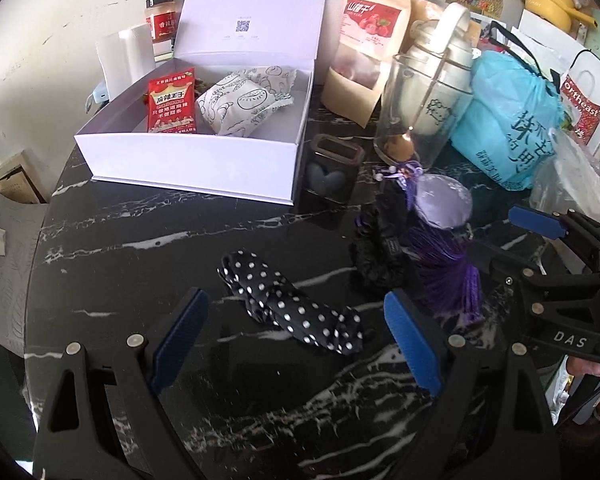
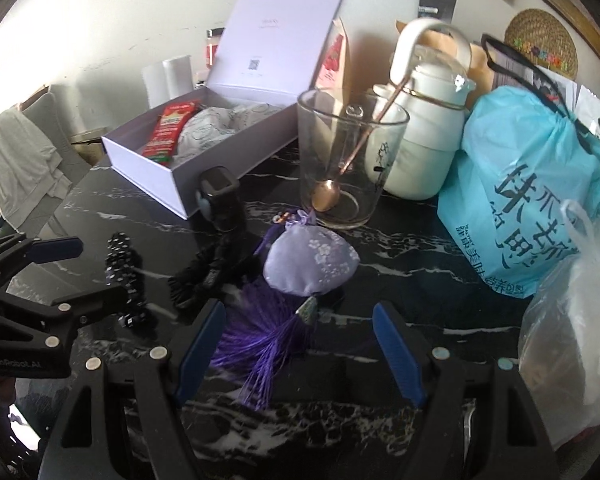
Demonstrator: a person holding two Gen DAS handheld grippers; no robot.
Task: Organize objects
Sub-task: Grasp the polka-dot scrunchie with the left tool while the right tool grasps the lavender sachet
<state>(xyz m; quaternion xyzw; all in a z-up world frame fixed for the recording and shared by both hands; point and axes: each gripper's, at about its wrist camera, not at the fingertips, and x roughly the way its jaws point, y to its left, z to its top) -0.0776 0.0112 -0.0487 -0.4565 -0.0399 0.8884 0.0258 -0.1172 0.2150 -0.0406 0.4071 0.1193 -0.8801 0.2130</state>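
Observation:
A black polka-dot hair tie lies on the black marble table. My left gripper hangs open just over its near end, with nothing held. Right of it are a black scrunchie and a lilac sachet with a purple tassel. My right gripper stands open with the tassel lying between its fingers, untouched by the pads. An open white gift box at the back holds a red snack packet and a patterned pouch.
A small black box stands beside the gift box. Behind the sachet are a glass cup with a spoon and a white kettle. A blue bag and a white plastic bag crowd the right. Snack bags line the wall.

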